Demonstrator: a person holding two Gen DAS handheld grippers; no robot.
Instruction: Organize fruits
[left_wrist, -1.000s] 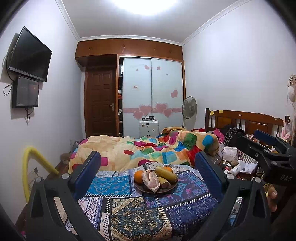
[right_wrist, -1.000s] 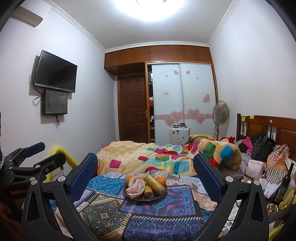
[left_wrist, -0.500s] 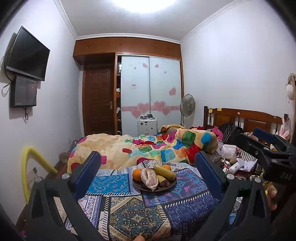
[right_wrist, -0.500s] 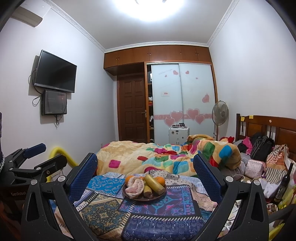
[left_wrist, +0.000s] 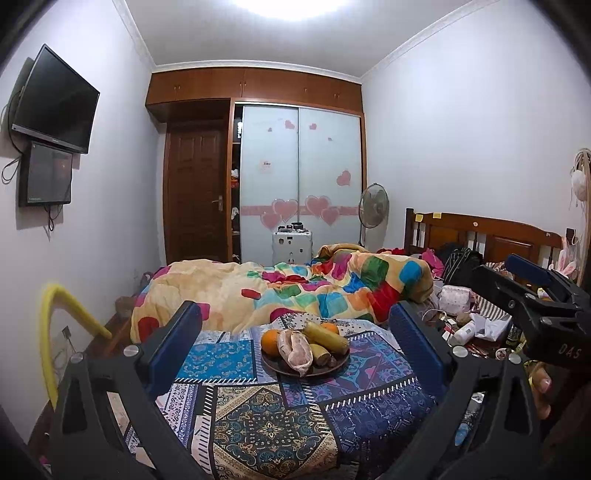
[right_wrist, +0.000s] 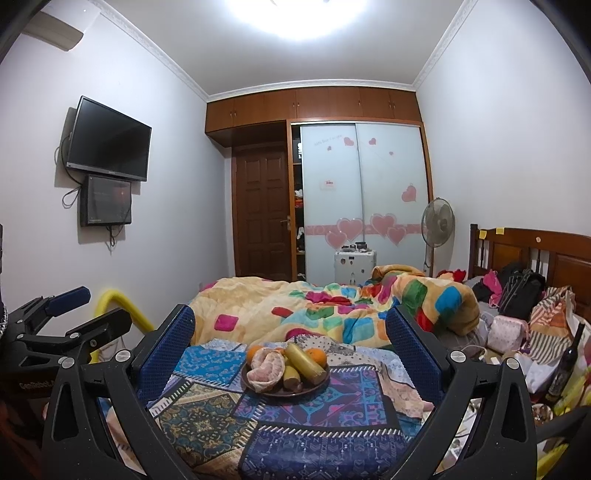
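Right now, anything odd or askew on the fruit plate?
Nothing spilled. The plate sits flat on the patterned cloth; the peeled pomelo, oranges and long yellow fruit are heaped loosely. Both claws are open and clear of it.

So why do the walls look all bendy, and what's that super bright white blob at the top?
Left wrist view: the fisheye lens curves the pale walls, and the glowing ceiling light is blown out white. Right wrist view: same bending, same glare, yet the round brown fruit plate stays sharp.
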